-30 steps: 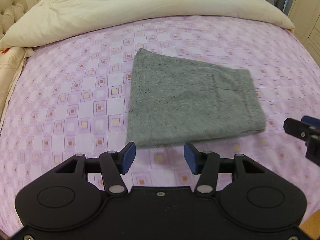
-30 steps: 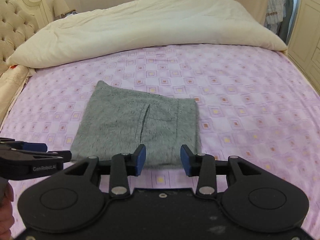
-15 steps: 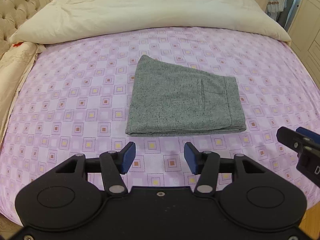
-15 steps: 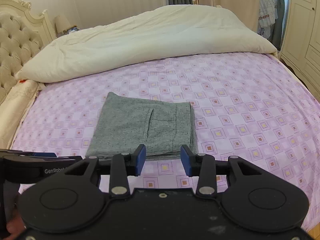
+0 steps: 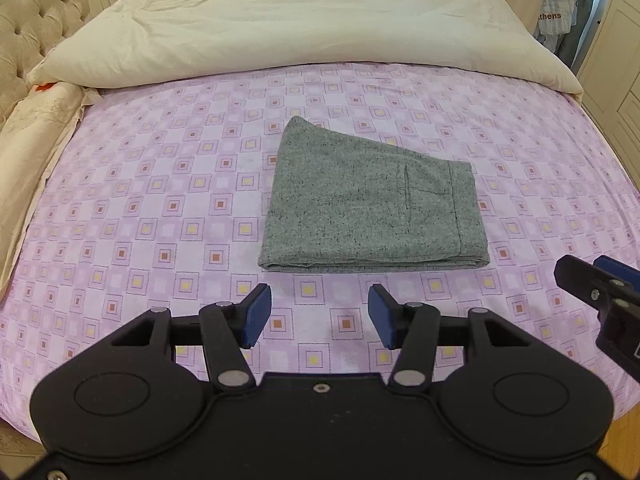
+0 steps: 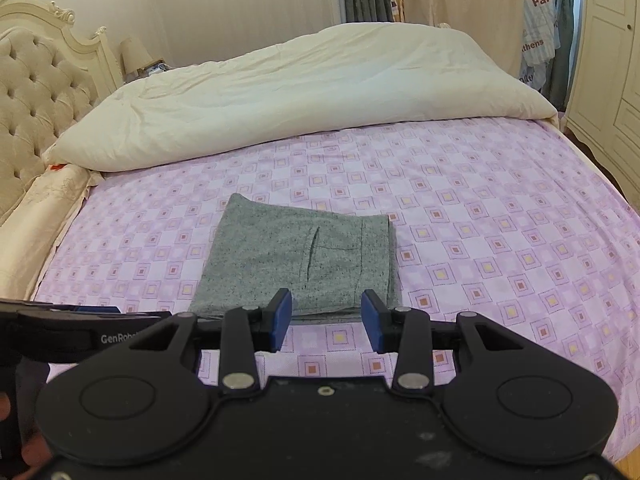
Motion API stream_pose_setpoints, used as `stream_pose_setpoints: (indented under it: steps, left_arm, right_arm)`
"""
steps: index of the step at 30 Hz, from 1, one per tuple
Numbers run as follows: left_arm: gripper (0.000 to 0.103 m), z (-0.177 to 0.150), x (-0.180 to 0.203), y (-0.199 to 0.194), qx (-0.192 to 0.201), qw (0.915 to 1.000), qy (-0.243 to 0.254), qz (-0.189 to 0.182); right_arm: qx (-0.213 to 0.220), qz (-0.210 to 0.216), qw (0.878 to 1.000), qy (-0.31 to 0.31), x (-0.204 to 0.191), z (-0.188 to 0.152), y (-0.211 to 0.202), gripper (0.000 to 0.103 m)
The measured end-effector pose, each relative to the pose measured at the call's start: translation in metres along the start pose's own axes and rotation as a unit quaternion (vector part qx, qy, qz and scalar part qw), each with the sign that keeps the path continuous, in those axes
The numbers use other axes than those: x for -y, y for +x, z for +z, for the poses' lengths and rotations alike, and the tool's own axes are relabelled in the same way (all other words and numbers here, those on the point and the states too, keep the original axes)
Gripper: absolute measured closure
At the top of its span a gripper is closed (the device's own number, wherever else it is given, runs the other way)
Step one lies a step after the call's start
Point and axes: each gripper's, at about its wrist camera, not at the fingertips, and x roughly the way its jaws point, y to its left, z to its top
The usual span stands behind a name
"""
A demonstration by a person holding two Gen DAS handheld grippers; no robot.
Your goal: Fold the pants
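- Purple-checked sheet (image 5: 160, 208) covered the bed, with a cream duvet (image 5: 304, 28) bunched along its far side and a tufted headboard (image 6: 36, 92) at the left.
- At the middle of the sheet lay the grey pants (image 5: 372, 208), folded into a compact, layered packet with the pocket seam facing up and the stacked edges toward the cameras.
- Over the last second both grippers had drawn back and upward from the packet, so that it looked smaller and sharper in both views than a second earlier, when its near edge sat just ahead of the pads.
- Left gripper (image 5: 319, 316) hung over bare sheet, its blue pads spread with nothing between them and clear of the cloth.
- Right gripper (image 6: 326, 320) likewise stood with pads parted and empty; the packet's near edge showed beyond its fingertips, not pinched.
- Judging by the tidy packet and both tools withdrawn, the folding looked finished, or only a final check remained.
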Motion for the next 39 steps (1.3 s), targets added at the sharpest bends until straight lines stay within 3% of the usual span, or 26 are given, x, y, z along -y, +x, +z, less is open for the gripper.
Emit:
stream_pose_setpoints:
  steps: [39]
  left_arm:
    - [0.045,-0.004,-0.003,-0.011,0.006,1.0,0.002,0.004]
  right_arm:
    - [-0.004,0.015,1.0,-0.002,-0.001,-0.005,-0.001,0.062]
